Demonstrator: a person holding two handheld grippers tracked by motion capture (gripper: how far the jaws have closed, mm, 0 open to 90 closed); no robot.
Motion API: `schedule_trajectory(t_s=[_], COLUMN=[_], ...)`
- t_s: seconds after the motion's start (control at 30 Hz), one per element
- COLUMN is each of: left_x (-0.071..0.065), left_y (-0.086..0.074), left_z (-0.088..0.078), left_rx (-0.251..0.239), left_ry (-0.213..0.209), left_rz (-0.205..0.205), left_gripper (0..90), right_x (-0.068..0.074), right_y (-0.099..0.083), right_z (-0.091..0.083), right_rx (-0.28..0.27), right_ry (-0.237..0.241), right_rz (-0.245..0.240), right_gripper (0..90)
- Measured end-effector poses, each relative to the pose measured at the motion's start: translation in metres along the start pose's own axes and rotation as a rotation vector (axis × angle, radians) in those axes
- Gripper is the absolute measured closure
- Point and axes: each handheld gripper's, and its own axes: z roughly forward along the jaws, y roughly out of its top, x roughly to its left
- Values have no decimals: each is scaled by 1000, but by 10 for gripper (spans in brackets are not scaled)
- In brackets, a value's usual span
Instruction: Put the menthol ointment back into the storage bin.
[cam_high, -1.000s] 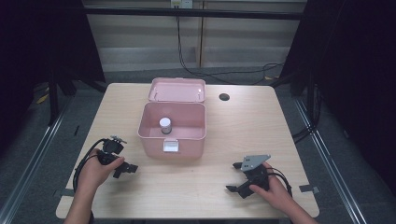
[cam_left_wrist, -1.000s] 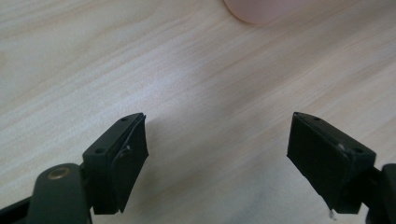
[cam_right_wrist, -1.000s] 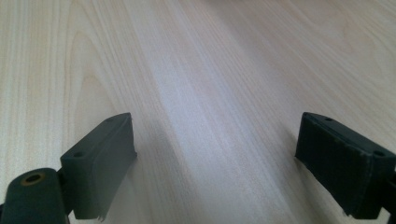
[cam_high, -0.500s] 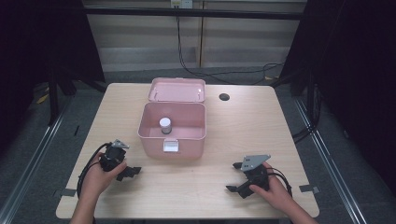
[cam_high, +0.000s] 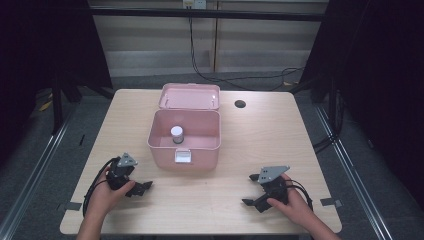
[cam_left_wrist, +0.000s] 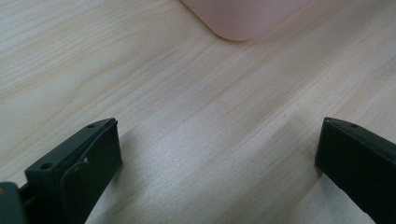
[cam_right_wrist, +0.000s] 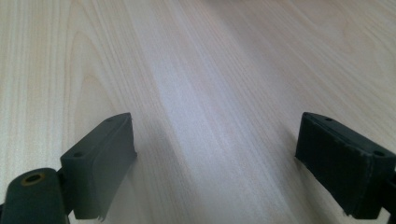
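A: Where is the work standing?

B: The pink box (cam_high: 184, 140) is sitting open at the table's (cam_high: 260, 135) centre, its lid (cam_high: 190, 96) lying back toward twelve o'clock. A small white-capped jar (cam_high: 177, 134) is standing upright inside, toward the middle of the floor. So, judging by that, the jar is already in and the lid is waiting to be shut.

A: And the claws?

B: Both are resting low on the wood, well apart from the box. The left gripper (cam_high: 141, 188) is sitting at about seven o'clock from the box, jaws spread wide with nothing between them; in the left gripper view its jaws are framing bare table, with a corner of the box at twelve o'clock. The right gripper (cam_high: 253, 190) is lying at about five o'clock, likewise gaping and empty, looking along plain wood grain.

A: What is remaining, then?

B: I am guessing one hand needs to be reaching over to swing the lid down. Nothing is touching the lid yet.
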Motion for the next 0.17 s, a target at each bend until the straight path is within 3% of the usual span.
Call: schedule_trajectory(t_s=[0.17], left_x=[0], left_y=[-2], left_z=[0], left_rx=[-13], left_ry=[0], left_rz=[0], left_gripper=[0], right_x=[0], right_y=[0], right_z=[0], right_rx=[0], right_ry=[0], right_rz=[0], right_gripper=[110])
